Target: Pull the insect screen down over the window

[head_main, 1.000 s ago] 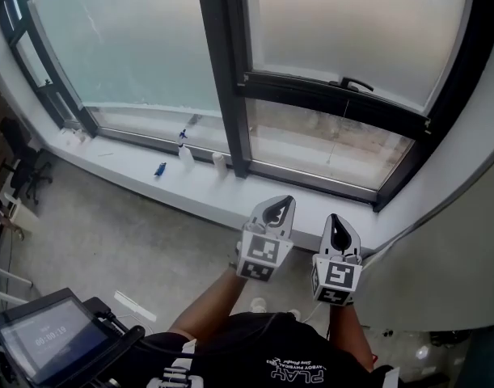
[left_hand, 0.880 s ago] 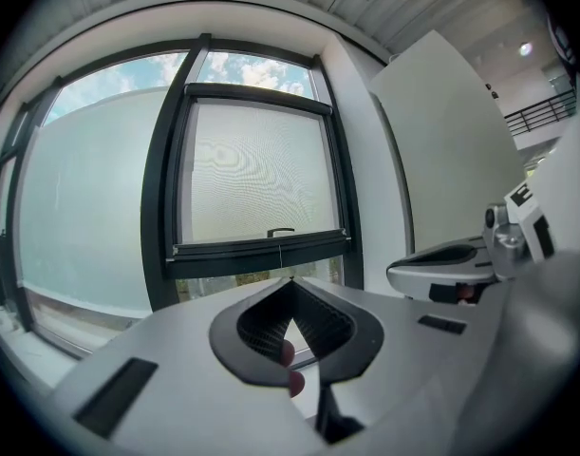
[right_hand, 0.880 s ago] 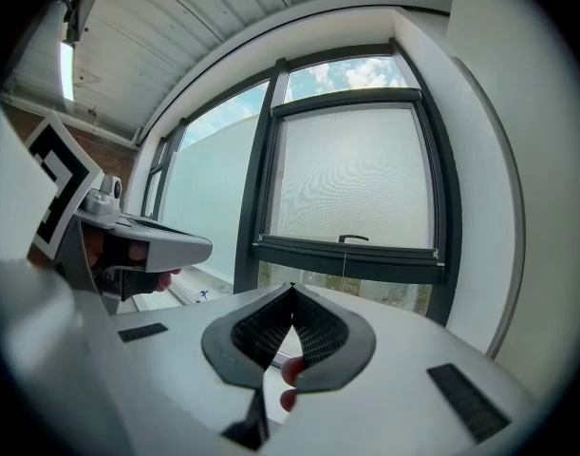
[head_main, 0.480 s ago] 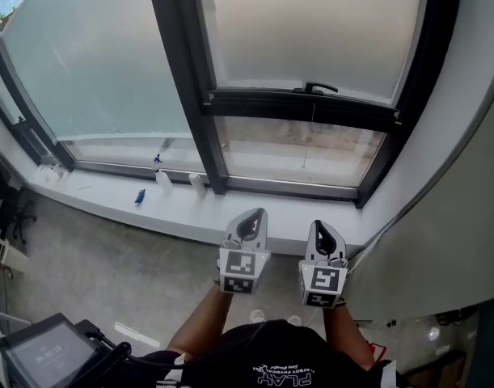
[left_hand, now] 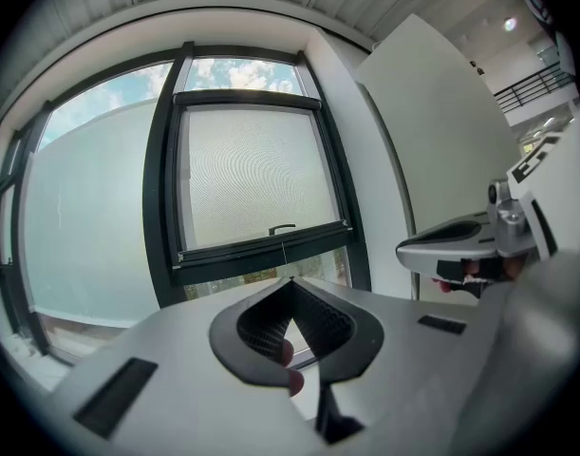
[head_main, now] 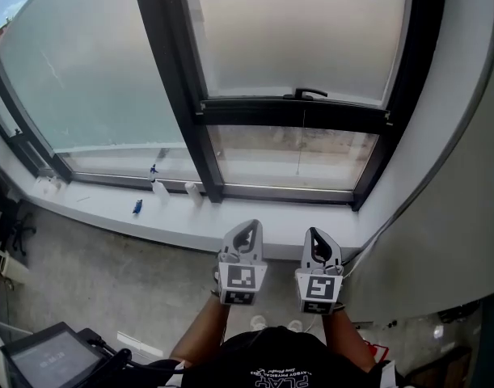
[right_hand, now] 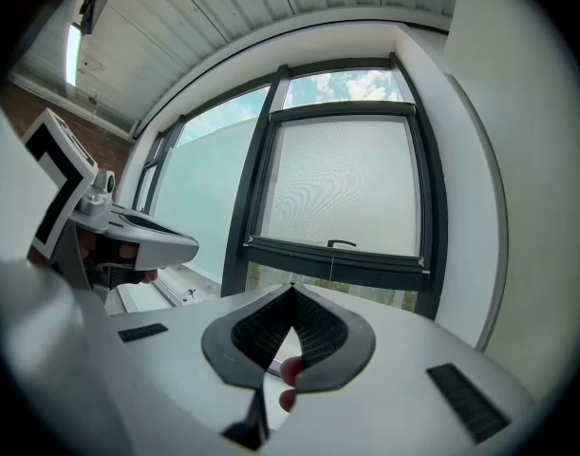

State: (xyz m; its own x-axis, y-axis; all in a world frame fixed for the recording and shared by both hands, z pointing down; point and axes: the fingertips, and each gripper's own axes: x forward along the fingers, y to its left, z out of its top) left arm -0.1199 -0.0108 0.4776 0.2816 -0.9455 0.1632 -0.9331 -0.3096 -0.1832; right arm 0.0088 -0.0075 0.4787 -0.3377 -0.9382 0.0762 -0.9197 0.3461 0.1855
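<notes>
The insect screen [head_main: 299, 31] hangs partway down the right window, its pale mesh ending at a dark bottom bar [head_main: 295, 113]. A small black handle [head_main: 310, 94] sits on that bar and a thin cord [head_main: 297, 148] dangles below it. Clear glass shows under the bar. My left gripper [head_main: 251, 226] and right gripper [head_main: 314, 234] are held side by side below the sill, well short of the bar, both shut with nothing between them. From the left gripper view the handle [left_hand: 281, 228] is ahead; the right gripper view shows the handle [right_hand: 342, 244] straight ahead too.
A white window sill [head_main: 230, 217] runs below the frame, with two small bottles [head_main: 159, 187] and a blue item [head_main: 137, 207] on it. A thick dark mullion [head_main: 178, 87] splits the windows. A white wall [head_main: 465, 217] stands at the right. A tablet screen [head_main: 44, 358] is at lower left.
The head view has swung so the right window sits more squarely ahead and closer. Both grippers stay shut, side by side, and show slightly further left in the view.
</notes>
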